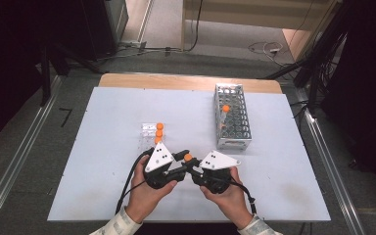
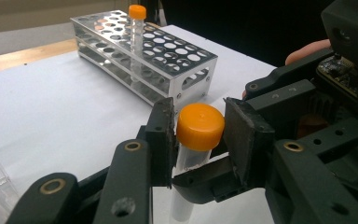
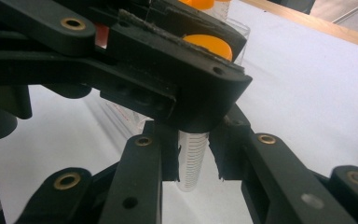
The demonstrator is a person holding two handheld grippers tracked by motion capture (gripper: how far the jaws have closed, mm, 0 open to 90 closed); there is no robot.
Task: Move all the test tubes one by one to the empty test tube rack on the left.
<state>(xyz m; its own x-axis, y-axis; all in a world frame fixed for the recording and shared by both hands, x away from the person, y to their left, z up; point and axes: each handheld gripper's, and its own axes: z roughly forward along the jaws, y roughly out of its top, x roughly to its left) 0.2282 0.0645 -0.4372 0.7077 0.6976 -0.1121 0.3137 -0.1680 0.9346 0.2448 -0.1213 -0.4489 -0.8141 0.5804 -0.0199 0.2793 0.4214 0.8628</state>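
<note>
White table, rack (image 1: 232, 116) behind — right gripper (image 1: 194, 172) clamps the tube (image 2: 191, 158) body upright, steadying it, while left gripper (image 1: 181, 162) pads flank its orange cap (image 2: 200, 126), likely to unscrew it.

We see a metal tube rack (image 1: 232, 116) standing on the white table top (image 1: 103, 147), right of centre; one orange-capped tube (image 1: 225, 109) stands upright in it; a clear plastic rack (image 1: 147, 135) sits near the middle with three orange-capped tubes (image 1: 159, 132) along its right side; cables (image 1: 267, 48) lie on the grey floor (image 1: 215, 36) beyond the table.
</note>
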